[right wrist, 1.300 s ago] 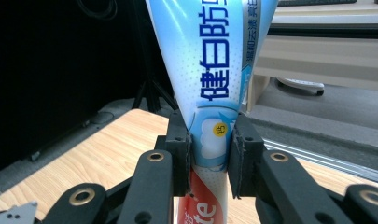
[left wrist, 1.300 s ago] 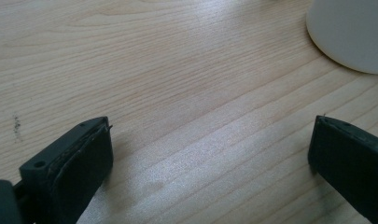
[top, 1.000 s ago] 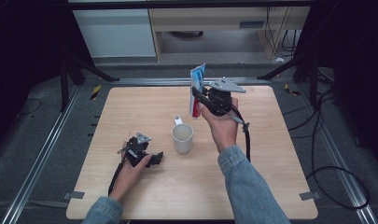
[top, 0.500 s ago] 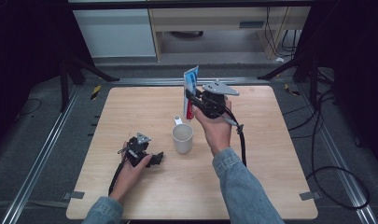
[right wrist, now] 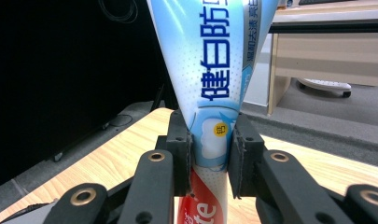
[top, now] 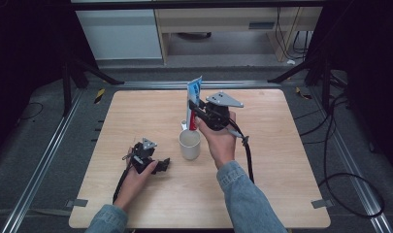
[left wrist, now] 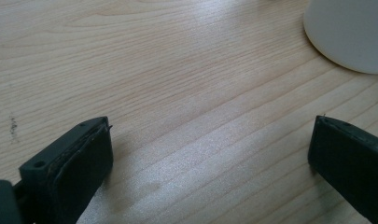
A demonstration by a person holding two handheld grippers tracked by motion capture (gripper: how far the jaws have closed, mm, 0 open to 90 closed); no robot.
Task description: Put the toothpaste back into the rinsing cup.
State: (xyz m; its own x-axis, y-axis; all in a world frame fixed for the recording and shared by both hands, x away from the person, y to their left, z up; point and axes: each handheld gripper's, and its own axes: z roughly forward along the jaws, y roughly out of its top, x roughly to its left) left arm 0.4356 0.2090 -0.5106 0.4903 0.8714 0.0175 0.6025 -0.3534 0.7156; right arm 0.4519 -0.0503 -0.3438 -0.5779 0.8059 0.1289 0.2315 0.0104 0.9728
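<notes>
Toothpaste tube (right wrist: 210,93) upright between clamping fingers (right wrist: 179,154)

A pale wooden table (top: 291,160) carries a white mug (top: 189,144) near its middle.

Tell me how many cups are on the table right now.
1. The white cup stands near the middle of the wooden table, just below the toothpaste tube held upright in the right gripper.
</notes>
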